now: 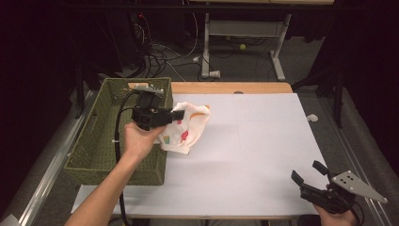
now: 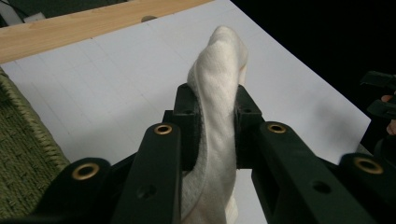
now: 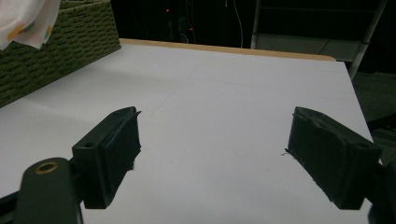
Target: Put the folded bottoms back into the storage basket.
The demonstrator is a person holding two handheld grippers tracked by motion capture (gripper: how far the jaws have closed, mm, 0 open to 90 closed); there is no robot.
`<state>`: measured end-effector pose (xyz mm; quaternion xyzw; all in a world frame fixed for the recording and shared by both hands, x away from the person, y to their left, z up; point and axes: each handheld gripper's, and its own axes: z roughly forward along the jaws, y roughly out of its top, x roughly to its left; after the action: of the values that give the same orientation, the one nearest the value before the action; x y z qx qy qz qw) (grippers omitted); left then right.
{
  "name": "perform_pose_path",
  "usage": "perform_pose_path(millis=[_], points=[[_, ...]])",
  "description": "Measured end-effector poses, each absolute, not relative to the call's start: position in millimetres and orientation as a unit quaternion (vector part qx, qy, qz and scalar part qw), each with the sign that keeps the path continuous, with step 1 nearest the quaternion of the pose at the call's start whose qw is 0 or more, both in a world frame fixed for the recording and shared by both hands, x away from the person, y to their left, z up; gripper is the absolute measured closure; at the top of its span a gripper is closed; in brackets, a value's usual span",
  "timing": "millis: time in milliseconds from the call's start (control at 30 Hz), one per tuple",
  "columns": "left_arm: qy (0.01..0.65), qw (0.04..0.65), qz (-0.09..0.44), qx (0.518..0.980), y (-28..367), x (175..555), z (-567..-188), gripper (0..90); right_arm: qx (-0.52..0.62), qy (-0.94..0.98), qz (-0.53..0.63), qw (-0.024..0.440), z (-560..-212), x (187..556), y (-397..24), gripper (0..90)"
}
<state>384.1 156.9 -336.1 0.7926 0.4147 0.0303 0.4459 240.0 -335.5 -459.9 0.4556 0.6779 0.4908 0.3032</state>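
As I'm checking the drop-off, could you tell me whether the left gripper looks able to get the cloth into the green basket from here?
Probably yes: the left gripper is shut on the cloth beside the green basket, whose top is open.

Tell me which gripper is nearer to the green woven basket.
Left. The left gripper, clamped on the white cloth with coloured spots, hangs beside the green woven basket at its right rim. The right gripper sits open at the table's far corner.
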Motion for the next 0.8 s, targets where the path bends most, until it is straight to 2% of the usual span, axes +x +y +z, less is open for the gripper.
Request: perform_pose_path(millis=[800], points=[[0.444,0.461,0.05,0.767,210,366,-325,74.9,0.457,0.677,0.491,0.304,-460,240,-335,17.5]])
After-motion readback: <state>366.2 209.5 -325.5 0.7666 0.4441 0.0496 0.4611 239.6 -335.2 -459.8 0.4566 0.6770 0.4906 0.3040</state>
